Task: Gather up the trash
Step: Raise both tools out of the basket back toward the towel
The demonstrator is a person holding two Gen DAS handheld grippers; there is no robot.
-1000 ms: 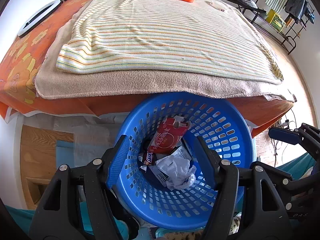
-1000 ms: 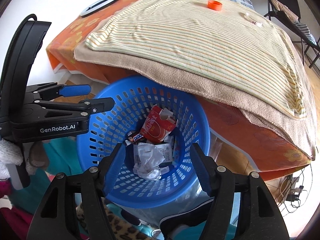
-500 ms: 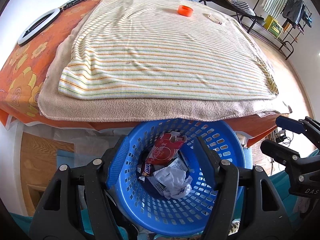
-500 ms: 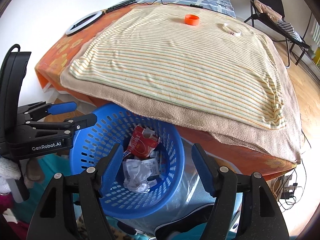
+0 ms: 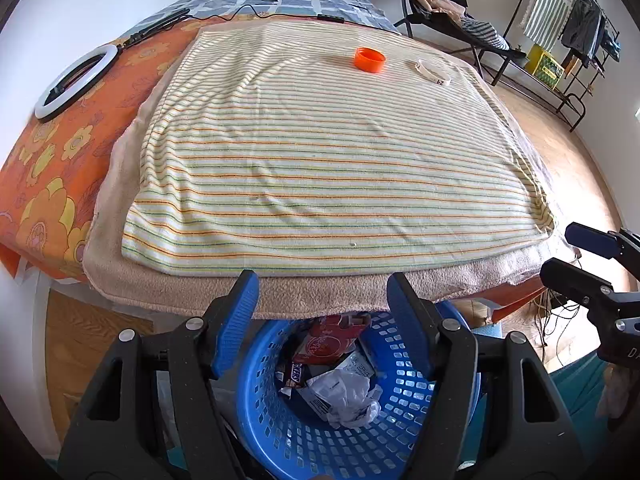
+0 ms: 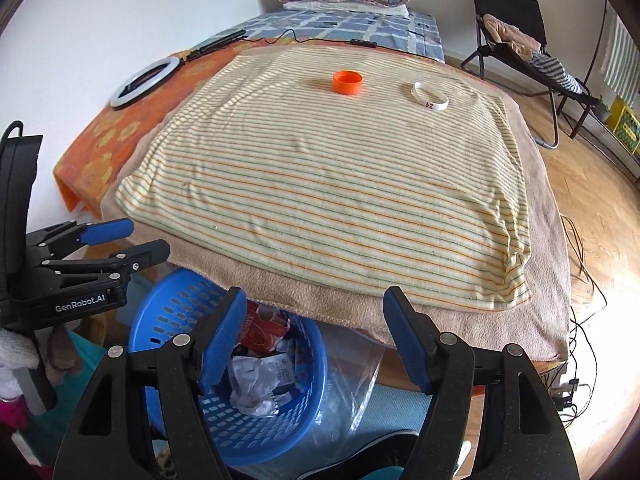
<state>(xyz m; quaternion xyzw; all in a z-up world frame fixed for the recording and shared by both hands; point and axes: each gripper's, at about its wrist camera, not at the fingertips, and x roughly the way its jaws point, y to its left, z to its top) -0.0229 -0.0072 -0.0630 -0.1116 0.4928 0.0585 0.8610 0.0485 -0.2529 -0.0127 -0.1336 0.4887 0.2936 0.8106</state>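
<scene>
Striped blanket (image 5: 332,168): one cap (image 5: 369,59), one wristband (image 5: 433,72)

Left gripper (image 5: 322,312): jaws apart, nothing between, angled steeply down.
Right gripper (image 6: 316,330): jaws apart, empty, angled steeply down.

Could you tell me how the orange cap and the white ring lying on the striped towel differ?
The orange cap is a solid, walled cup shape; the white ring is a thin open band. The orange cap is plain; the white ring bears a small dark printed mark. The orange cap lies nearer the ring light's side; the white ring nearer the chair's. Both rest on the striped towel, apart, untouched.
</scene>
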